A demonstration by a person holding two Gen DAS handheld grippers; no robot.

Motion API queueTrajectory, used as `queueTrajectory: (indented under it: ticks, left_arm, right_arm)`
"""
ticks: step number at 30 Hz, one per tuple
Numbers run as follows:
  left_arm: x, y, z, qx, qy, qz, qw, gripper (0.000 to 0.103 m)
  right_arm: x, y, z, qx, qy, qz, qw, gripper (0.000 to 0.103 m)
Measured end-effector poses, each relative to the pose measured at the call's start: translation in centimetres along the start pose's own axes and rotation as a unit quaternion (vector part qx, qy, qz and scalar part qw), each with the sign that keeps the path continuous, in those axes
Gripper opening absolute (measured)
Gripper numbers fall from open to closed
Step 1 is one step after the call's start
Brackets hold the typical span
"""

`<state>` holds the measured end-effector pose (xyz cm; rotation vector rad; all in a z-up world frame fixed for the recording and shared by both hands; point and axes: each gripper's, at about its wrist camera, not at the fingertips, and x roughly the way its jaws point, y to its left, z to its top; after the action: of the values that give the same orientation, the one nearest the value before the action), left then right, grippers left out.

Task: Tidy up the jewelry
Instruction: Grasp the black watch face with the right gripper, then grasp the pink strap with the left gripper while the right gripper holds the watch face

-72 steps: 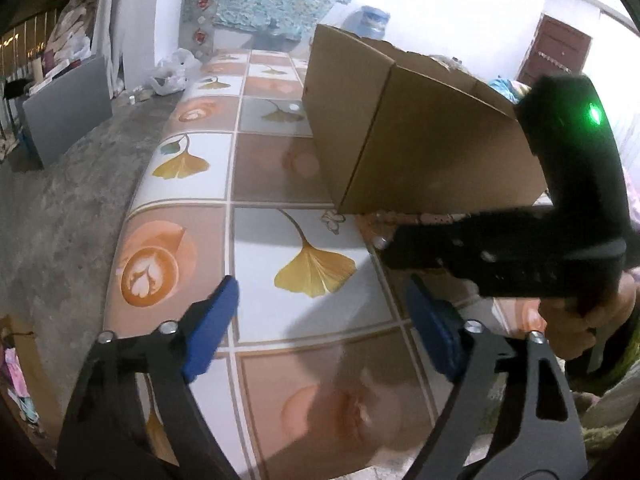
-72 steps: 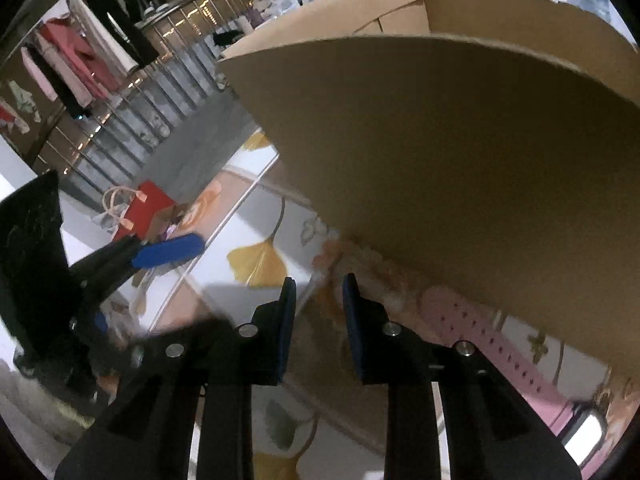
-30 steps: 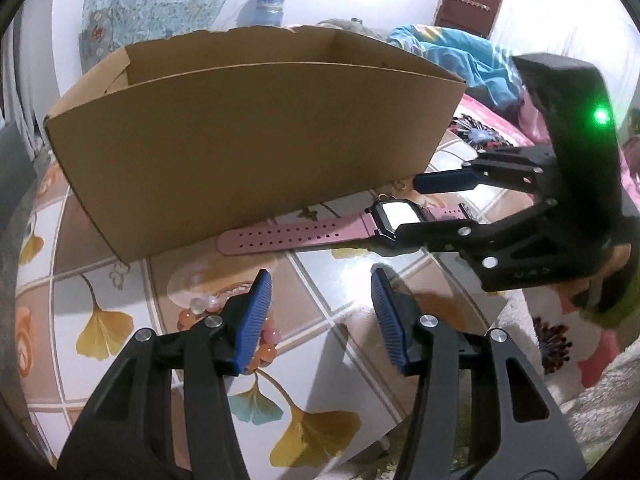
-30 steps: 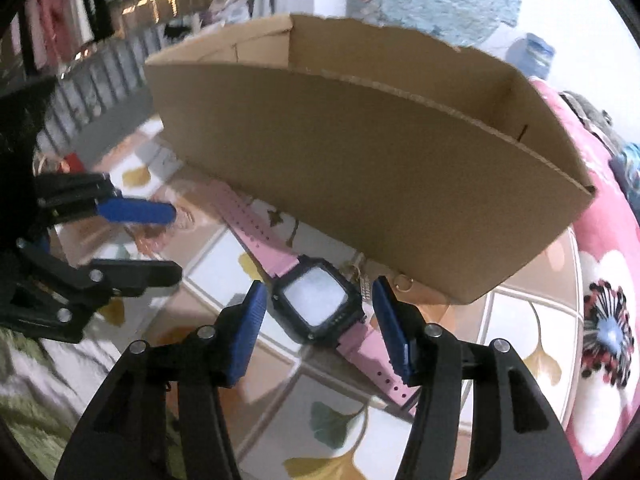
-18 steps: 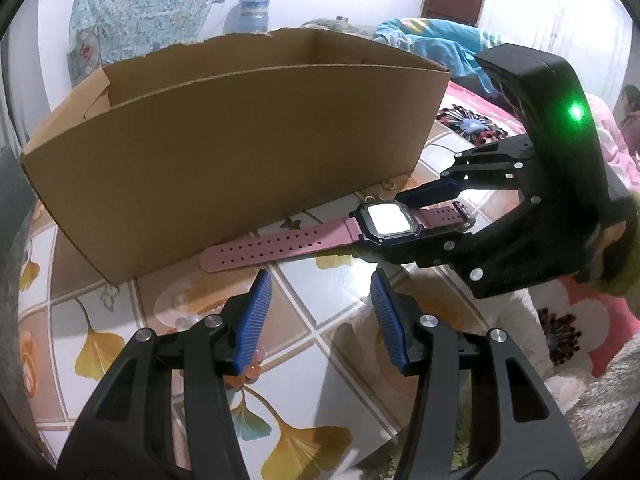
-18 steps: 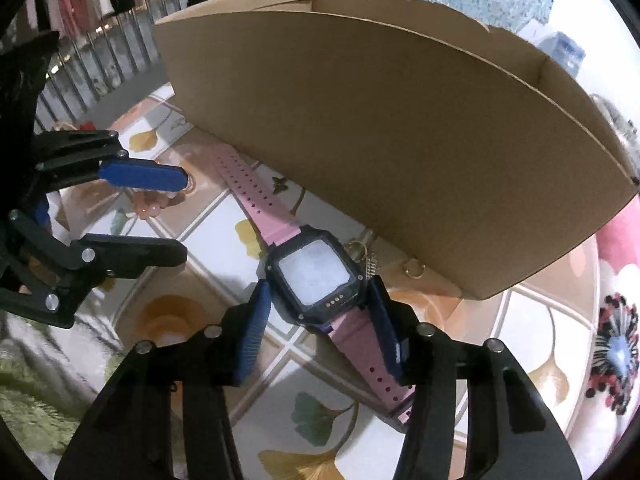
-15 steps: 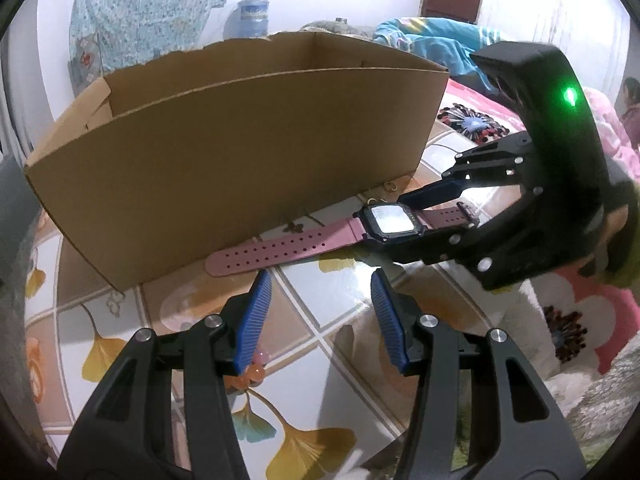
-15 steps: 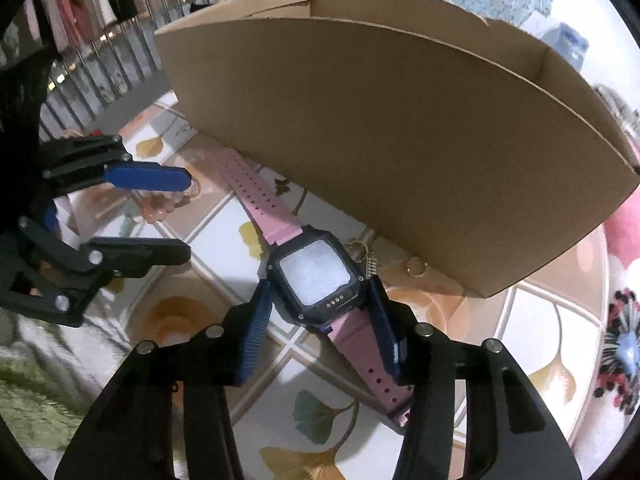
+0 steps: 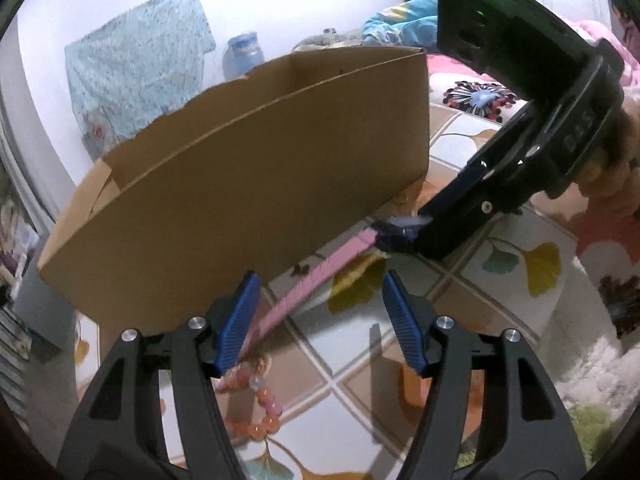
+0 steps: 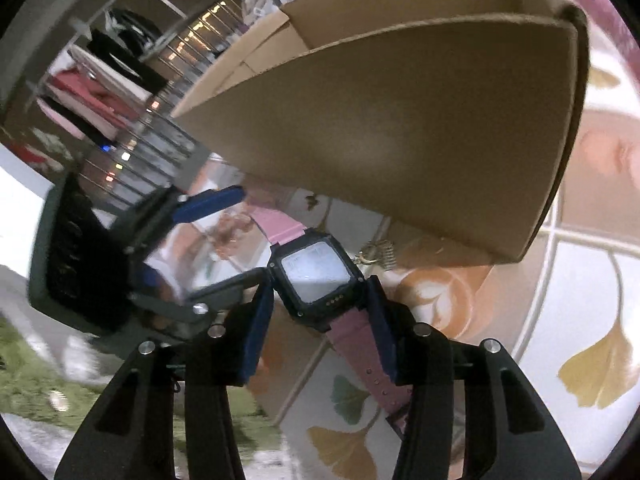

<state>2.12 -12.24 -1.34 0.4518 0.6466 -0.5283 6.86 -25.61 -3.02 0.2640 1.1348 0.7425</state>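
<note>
Right wrist view only: square dark watch (image 10: 316, 278) face seen head-on, pale screen lit, clamped at both side edges by blue pads (image 10: 258, 334) of right gripper (image 10: 320, 332); pink strap running out past the fingertips toward cardboard box (image 10: 400, 128) and back beneath the jaws. Small gold ring with a coiled piece (image 10: 376, 254) seen just beside the box's lower edge, near the watch; shown in this view alone. Clothes rail and railing at upper left, blurred.

Left wrist view only: open top of cardboard box (image 9: 256, 184) with inner fold visible, box interior mostly hidden; blue water jug and patterned cloth against far wall. Right gripper (image 9: 404, 232) seen from the side, closed on watch (image 9: 394, 230), watch face reduced to a pale sliver. Pink strap (image 9: 320, 276) stretched down toward left gripper (image 9: 318, 322), its end hidden behind the left pad. Orange bead bracelet (image 9: 256, 408) lying on ginkgo-patterned tablecloth (image 9: 516, 264), partly covered by the left finger.

Left gripper (image 10: 208, 236) blurred in right wrist view; lower pad hard to make out there. Left jaws set fairly wide, having just been opening, pads pressing on nothing; strap passing close beside the left pad, contact not determinable. Bracelet below and just behind that pad. Watch beside the box's near wall, outside the box; whether resting on the cloth or raised not determinable.
</note>
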Motion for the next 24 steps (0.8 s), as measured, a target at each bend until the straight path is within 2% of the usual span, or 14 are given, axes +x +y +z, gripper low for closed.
queueTrajectory:
  ticks: [3, 5, 8, 16, 22, 24]
  left_arm:
    - [0.2, -0.8, 0.2, 0.022, 0.001, 0.007, 0.9997, 0.051]
    - [0.5, -1.4, 0.1, 0.039, 0.007, 0.009, 0.9992, 0.033]
    - [0.8, -1.6, 0.2, 0.052, 0.012, 0.005, 0.9986, 0.014]
    - [1.0, -1.0, -0.2, 0.032, 0.023, -0.03, 0.9988, 0.008]
    - [1.2, -0.4, -0.2, 0.016, 0.028, -0.054, 0.998, 0.008]
    - [1.2, -0.2, -0.1, 0.012, 0.027, -0.057, 0.9979, 0.007]
  right_arm:
    - [0.2, 0.2, -0.3, 0.0, 0.002, 0.008, 1.0, 0.046]
    - [0.4, 0.5, -0.5, -0.003, 0.002, 0.012, 1.0, 0.046]
    - [0.8, 1.0, -0.7, -0.014, 0.002, 0.007, 1.0, 0.046]
    - [0.3, 2.7, -1.1, -0.06, -0.012, -0.053, 0.997, 0.047]
    - [-0.2, 3.1, -3.2, -0.093, -0.01, -0.111, 0.989, 0.047]
    - [0.0, 3.6, -3.6, -0.11, -0.012, -0.141, 0.984, 0.047]
